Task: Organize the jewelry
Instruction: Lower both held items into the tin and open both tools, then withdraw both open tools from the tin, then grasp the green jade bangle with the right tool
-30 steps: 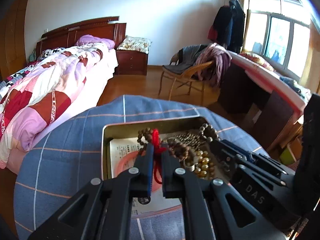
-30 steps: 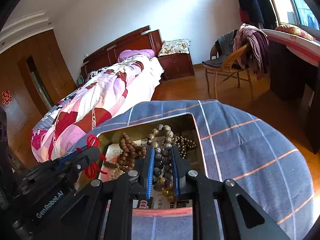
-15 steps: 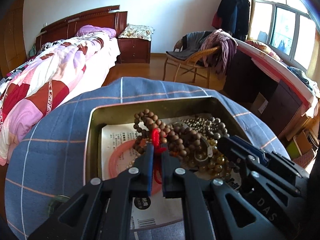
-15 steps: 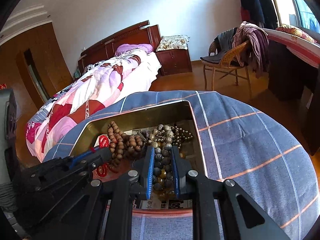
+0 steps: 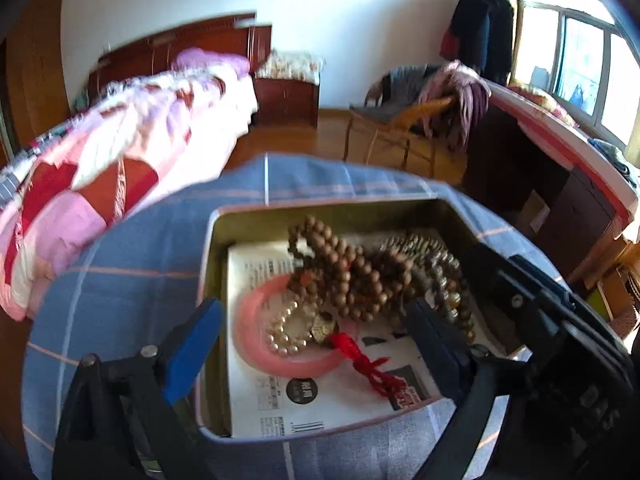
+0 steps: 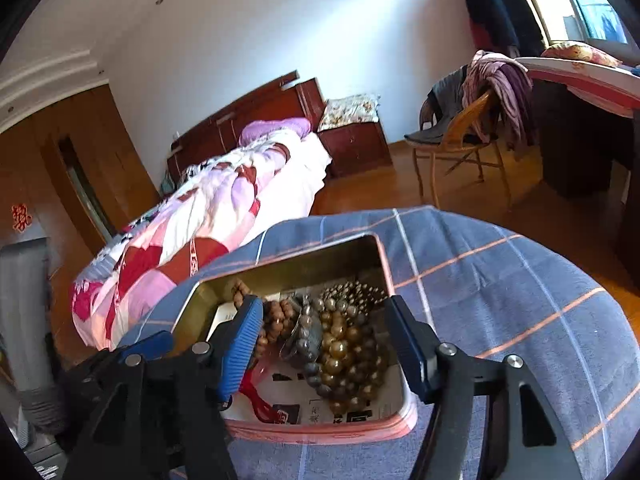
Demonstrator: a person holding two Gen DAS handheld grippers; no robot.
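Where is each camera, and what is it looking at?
Left wrist: sits on the left claw, looking down its open fingers into the tin; the right claw shows at right.
Right wrist: sits on the right claw, open over the tin's beads; the left claw shows at left.
Both share the tin and bed.

Blurred bed (image 5: 120, 152), perhaps motion-smeared
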